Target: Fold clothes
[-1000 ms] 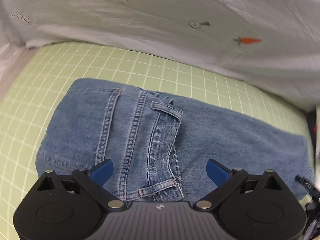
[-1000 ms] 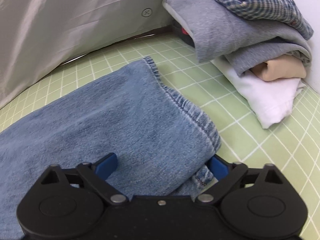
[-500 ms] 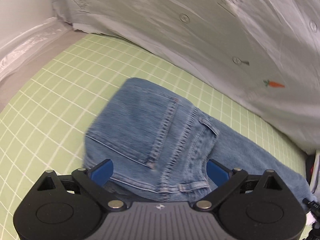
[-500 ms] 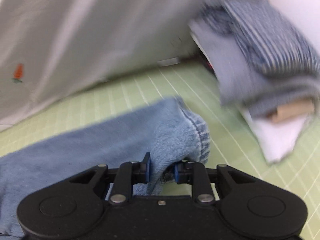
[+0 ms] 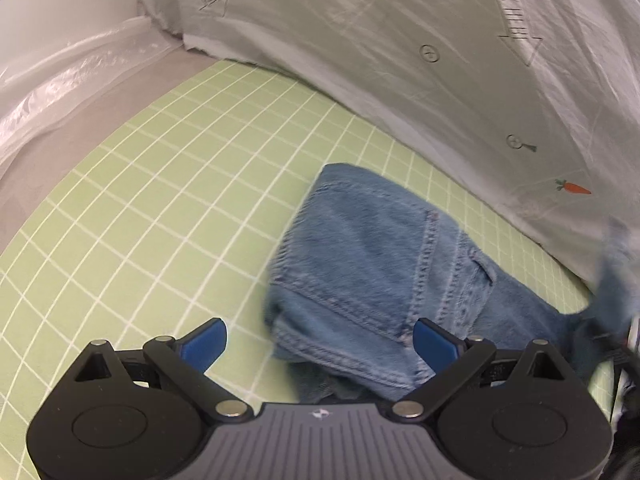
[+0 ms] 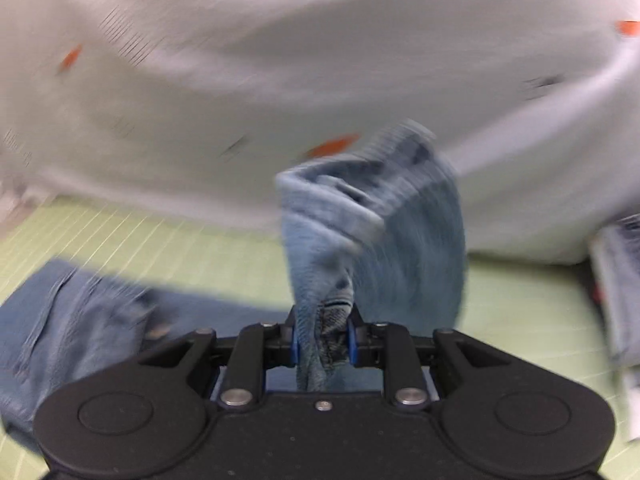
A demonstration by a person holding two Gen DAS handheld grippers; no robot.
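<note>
A pair of blue jeans (image 5: 380,264) lies on the green grid mat (image 5: 160,220), waist end toward my left gripper. My left gripper (image 5: 320,342) is open and empty, low over the mat at the waist corner, its right finger over the denim. My right gripper (image 6: 322,338) is shut on the jeans' leg hem (image 6: 372,232) and holds it lifted off the mat, the cloth standing up in front of the camera. The rest of the jeans (image 6: 80,320) lies at the lower left of the right wrist view. The lifted leg shows blurred at the right edge of the left wrist view (image 5: 616,280).
A white sheet with small carrot prints (image 5: 440,60) hangs along the back of the mat. Crinkled clear plastic (image 5: 60,80) lines the left side. A stack of folded clothes (image 6: 620,280) sits at the right edge, blurred.
My right gripper closed on the leg hem and lifted it, swinging left. My left gripper drew back and left, so the jeans now sit to its right.
</note>
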